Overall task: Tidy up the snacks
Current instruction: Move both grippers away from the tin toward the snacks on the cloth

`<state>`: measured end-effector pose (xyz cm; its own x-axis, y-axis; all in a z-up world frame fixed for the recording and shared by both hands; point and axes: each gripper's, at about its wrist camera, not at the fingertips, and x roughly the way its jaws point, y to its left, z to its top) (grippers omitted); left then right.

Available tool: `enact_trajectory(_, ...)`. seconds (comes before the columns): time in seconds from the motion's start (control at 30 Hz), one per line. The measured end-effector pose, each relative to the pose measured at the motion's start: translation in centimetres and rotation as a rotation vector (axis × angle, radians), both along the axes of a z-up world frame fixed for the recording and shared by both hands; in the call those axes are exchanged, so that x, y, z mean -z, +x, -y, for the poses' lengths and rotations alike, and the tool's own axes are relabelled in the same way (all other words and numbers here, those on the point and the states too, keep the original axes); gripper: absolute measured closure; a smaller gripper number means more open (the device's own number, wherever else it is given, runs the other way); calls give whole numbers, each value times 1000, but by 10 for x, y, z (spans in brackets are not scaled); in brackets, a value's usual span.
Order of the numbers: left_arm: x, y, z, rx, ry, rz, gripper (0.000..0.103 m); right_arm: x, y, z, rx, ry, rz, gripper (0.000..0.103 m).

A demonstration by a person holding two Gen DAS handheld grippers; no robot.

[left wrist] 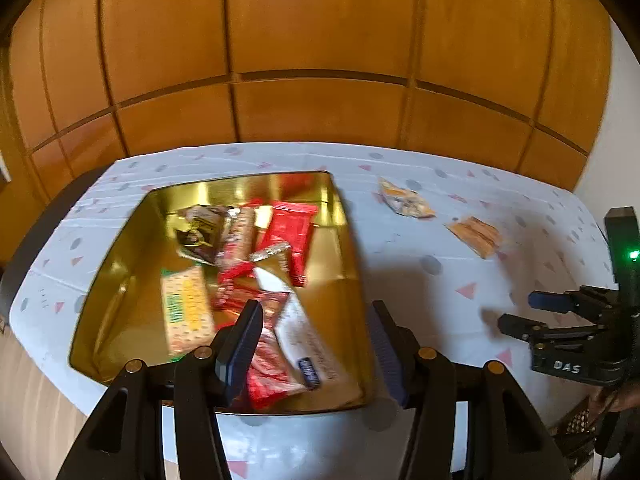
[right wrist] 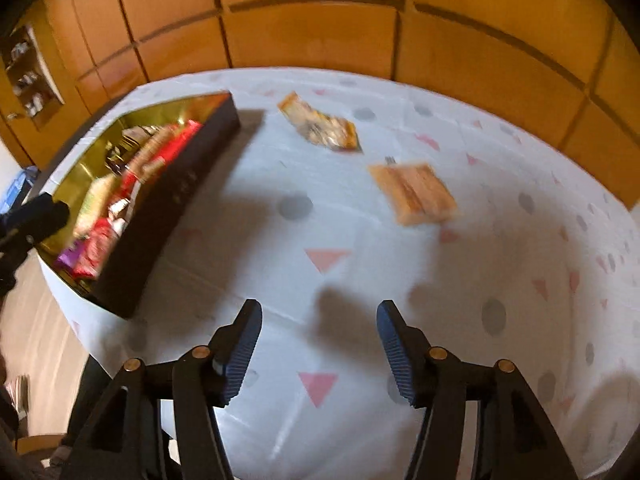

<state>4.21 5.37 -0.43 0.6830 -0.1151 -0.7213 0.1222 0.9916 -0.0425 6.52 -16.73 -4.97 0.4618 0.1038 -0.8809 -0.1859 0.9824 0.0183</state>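
A gold-lined tin box (left wrist: 120, 280) sits on the table at the left and holds several snack packets, among them a red one (left wrist: 292, 236) and a yellow cracker pack (left wrist: 186, 308). The box also shows in the right wrist view (right wrist: 168, 216). Two orange packets lie loose on the cloth: one farther (left wrist: 406, 198) (right wrist: 320, 126), one nearer (left wrist: 476, 236) (right wrist: 414, 194). My left gripper (left wrist: 316, 344) is open and empty above the box's near edge. My right gripper (right wrist: 320, 344) is open and empty above bare cloth; it also shows in the left wrist view (left wrist: 520, 314).
The table (right wrist: 328, 224) has a white cloth with pink triangles and grey dots. Wooden cabinet doors (left wrist: 320, 60) stand right behind it. A shelf niche (right wrist: 28, 76) is at the far left. The floor (left wrist: 36, 400) shows beyond the table's left edge.
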Motion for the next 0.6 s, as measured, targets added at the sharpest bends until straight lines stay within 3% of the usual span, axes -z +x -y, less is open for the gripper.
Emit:
enact_trajectory(0.4, 9, -3, 35, 105, 34, -32, 48, 8, -7, 23, 16, -29, -25, 42)
enact_trajectory(0.6, 6, -5, 45, 135, 43, -25, 48, -4, -3, 40, 21, -62, -9, 40)
